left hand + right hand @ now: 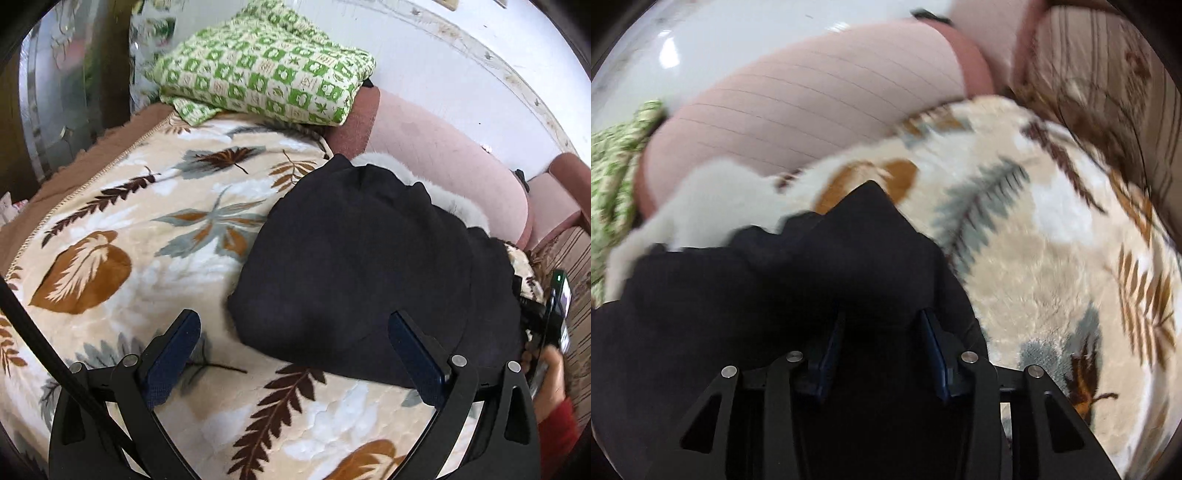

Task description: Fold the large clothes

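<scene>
- The dark garment (362,266) lies folded on the leaf-print blanket (122,221), ahead and right of the left gripper (295,354), whose fingers are spread and hold nothing
- The right gripper (882,343) is nearer: its fingers (831,343) sit half-closed with dark cloth between them; whether they pinch it I cannot tell
- No containers in view

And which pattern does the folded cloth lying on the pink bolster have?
Green and cream checks with small leaf motifs on the folded cloth; the left wrist view shows it best.

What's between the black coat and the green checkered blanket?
Only leaf-print blanket lies between the black coat and the folded green checkered blanket; the left wrist view shows it.
</scene>
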The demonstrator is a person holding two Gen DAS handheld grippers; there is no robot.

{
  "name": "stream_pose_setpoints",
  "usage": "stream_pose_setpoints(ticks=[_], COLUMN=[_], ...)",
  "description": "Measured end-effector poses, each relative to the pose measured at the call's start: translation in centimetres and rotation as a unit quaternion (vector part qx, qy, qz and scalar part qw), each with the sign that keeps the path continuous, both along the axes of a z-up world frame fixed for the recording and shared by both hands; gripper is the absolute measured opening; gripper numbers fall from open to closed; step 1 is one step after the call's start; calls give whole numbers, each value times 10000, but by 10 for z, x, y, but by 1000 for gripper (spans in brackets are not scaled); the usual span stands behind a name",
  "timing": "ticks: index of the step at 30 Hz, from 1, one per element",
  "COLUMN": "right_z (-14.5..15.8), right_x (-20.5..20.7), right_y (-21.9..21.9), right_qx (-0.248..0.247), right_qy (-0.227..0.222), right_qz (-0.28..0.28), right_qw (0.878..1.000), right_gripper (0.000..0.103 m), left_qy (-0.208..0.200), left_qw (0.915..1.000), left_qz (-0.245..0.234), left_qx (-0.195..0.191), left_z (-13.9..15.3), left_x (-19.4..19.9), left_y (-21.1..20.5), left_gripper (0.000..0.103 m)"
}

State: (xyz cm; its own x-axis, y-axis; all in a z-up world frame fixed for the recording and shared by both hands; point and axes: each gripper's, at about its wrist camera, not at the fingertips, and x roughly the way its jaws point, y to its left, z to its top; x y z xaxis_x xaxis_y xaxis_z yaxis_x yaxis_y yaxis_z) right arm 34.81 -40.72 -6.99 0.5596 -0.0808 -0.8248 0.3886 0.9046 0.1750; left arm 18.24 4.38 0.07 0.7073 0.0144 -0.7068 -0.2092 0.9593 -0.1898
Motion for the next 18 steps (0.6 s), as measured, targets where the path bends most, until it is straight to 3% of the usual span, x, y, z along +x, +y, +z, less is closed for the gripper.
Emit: stream_pose_setpoints(ticks=[4, 6, 10, 14, 18], right_z=[1, 17, 72, 117, 117], right_x=[5, 1, -32, -55, -53], right_y=[13, 22, 56, 110, 169], right_qx=[-548, -1026, -1992, -1999, -1599], right_qy=[151, 205, -444, -878, -856], right_qz=[27, 26, 108, 863, 1558], right_qw=[9984, 9945, 9789, 9721, 9710], right_gripper=[49, 51, 53, 59, 60], left_qy=[-138, -128, -249, -550, -853], left_qw=[9990, 9985, 9981, 9967, 9897], left_qz=[-54, -56, 192, 361, 504], left_qx=[421, 524, 527, 480, 1035], left_z=[-2, -3, 2, 13, 21], left_x=[-4, -6, -15, -25, -34], left_y=[-6, -5, 12, 21, 14], left_gripper=[102, 102, 102, 102, 102])
